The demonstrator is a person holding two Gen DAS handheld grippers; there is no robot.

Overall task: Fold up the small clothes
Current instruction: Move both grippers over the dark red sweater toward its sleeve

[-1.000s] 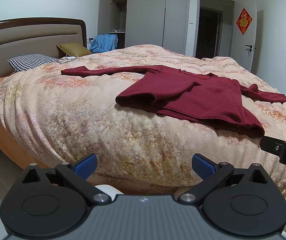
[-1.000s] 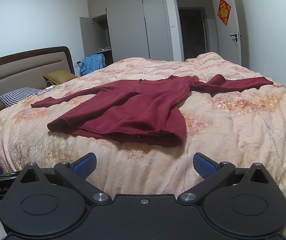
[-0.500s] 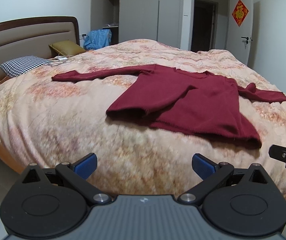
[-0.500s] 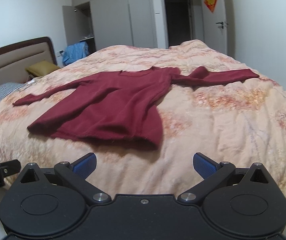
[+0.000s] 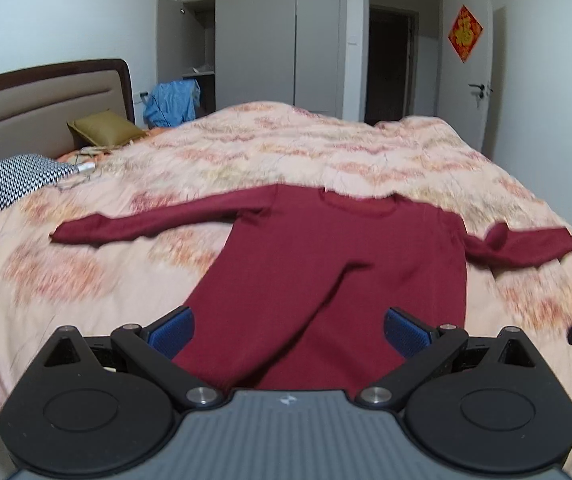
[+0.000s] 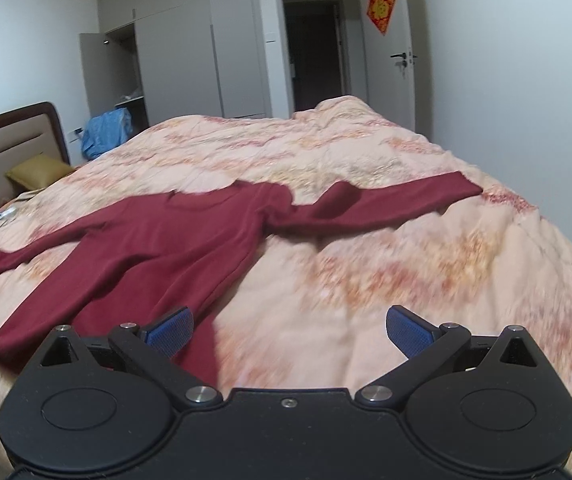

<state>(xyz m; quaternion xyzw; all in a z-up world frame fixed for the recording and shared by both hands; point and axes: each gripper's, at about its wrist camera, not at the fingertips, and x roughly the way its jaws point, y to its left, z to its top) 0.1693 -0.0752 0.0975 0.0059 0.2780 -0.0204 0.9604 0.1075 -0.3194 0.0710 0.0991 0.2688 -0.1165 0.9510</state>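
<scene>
A dark red long-sleeved sweater (image 5: 326, 272) lies flat on the bed, both sleeves spread out sideways; it also shows in the right wrist view (image 6: 158, 248). My left gripper (image 5: 288, 332) is open and empty, just above the sweater's lower hem. My right gripper (image 6: 289, 330) is open and empty, its left finger over the hem's right corner, its right finger over bare quilt. The right sleeve (image 6: 386, 204) has a bunched fold near the shoulder.
The bed has a peach floral quilt (image 5: 326, 152). A checked pillow (image 5: 14, 180) and an olive cushion (image 5: 104, 128) lie by the headboard (image 5: 38, 100). Wardrobes, a blue garment (image 5: 172, 104) and an open doorway are behind.
Both grippers have moved forward and over the bed, from off its edge to right above the sweater's hem. Both stay open. The sweater has not moved.
</scene>
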